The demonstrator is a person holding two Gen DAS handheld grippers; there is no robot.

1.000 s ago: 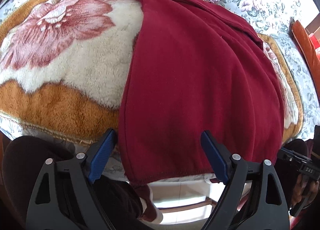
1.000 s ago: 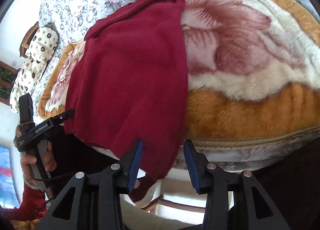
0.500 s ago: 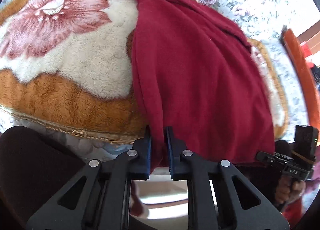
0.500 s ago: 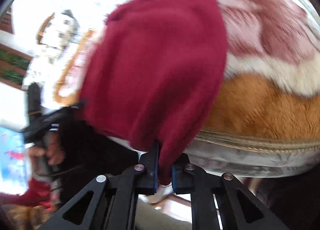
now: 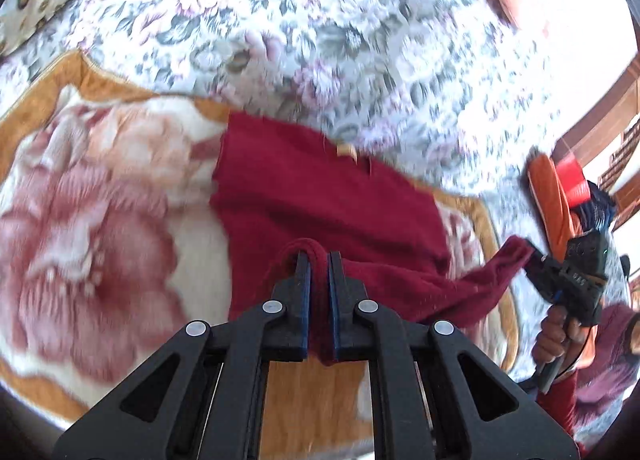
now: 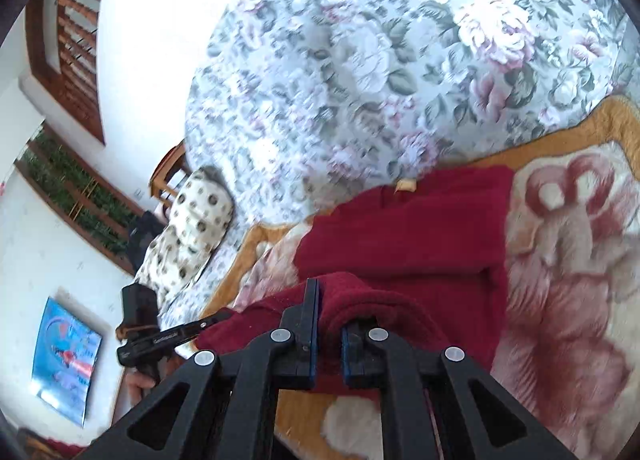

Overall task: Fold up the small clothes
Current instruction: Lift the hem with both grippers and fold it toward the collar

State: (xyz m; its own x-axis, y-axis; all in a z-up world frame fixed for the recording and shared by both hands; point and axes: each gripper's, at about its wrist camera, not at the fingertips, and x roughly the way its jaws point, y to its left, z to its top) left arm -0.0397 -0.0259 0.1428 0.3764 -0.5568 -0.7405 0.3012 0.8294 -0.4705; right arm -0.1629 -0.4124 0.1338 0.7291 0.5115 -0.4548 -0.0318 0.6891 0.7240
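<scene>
A dark red garment (image 5: 328, 195) lies on a plush flower-patterned blanket (image 5: 100, 227) on a bed. My left gripper (image 5: 319, 260) is shut on one corner of its near hem, which is lifted off the blanket and folded over toward the far end. In the left wrist view my right gripper (image 5: 536, 260) holds the other hem corner, out at the right. In the right wrist view the red garment (image 6: 420, 227) bunches over my right gripper (image 6: 330, 300), which is shut on it. The left gripper (image 6: 208, 324) shows at the left there, pinching cloth.
A floral bedspread (image 5: 360, 39) covers the bed beyond the blanket. A spotted pillow (image 6: 188, 227) lies at the bed's left side. Orange and red items (image 5: 556, 187) sit at the right edge. A wooden chair (image 6: 168, 175) and a wall poster (image 6: 64, 356) stand past the bed.
Both grippers went from open around the garment's hanging hem to shut on it, then rose and moved forward over the bed, carrying the hem up toward the far end.
</scene>
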